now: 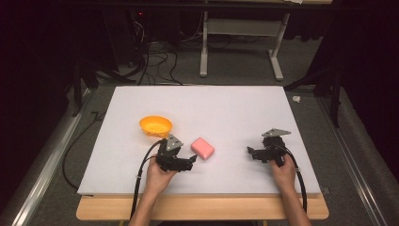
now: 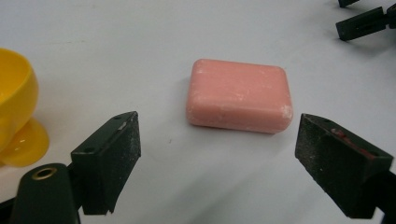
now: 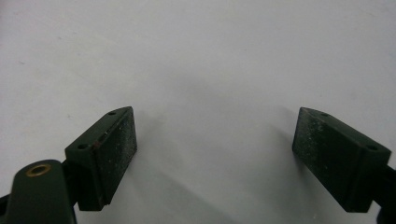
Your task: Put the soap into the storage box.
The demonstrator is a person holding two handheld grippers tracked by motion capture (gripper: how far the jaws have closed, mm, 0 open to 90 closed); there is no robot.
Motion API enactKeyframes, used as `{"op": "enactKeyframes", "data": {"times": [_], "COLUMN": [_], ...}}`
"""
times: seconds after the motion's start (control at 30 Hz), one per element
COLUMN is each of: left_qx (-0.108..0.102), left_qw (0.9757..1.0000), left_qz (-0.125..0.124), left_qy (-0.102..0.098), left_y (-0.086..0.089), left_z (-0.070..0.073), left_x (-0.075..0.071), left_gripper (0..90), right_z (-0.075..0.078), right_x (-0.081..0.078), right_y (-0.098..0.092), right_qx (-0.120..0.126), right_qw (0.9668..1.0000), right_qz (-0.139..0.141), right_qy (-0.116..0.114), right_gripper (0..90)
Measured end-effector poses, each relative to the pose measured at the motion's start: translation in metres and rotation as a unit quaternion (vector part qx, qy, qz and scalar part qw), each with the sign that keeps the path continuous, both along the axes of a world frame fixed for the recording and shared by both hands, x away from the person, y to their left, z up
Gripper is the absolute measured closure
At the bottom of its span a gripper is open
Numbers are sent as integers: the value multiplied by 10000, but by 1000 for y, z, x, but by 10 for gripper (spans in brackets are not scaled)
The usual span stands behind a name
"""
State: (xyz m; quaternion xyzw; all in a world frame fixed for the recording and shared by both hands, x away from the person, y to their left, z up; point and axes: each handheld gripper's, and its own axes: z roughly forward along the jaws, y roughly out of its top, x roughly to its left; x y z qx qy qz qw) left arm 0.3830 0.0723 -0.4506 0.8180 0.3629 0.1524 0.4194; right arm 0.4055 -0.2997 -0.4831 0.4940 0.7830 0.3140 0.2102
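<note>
Soap, pink, lay flat on white board, near the middle of its near half, well in from every edge. Sat just ahead of left gripper, jaws parted with nothing between them, pads clear of the bar. Yellow bowl stood just left of the soap, toward the board's left edge. Right gripper hovered near the near right corner, jaws wide apart over bare board, well apart from soap.
</note>
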Motion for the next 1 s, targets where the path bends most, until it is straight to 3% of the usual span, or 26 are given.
{"op": "enactKeyframes", "data": {"times": [0.23,0.37,0.57,0.87,1.0], "left_qx": [-15,35,9,211,93], "left_qw": [9999,9999,9998,9996,9996], "left_qz": [-97,-137,-195,-85,-91], "left_qy": [26,6,-43,157,262], "left_y": [-13,-20,-31,-46,-50], "left_z": [3,4,5,-11,-17], "left_x": [3,5,9,25,31], "left_gripper": [141,42,25,4,3], "right_z": [0,0,0,0,0], "right_x": [0,0,0,0,0], "right_y": [0,0,0,0,0], "right_qx": [-5,-8,-8,-9,-11], "right_qw": [10000,10000,10000,10000,10000], "right_qz": [-1,2,2,3,2], "right_qy": [-6,-9,-9,-10,-11], "right_gripper": [145,145,144,145,144]}}
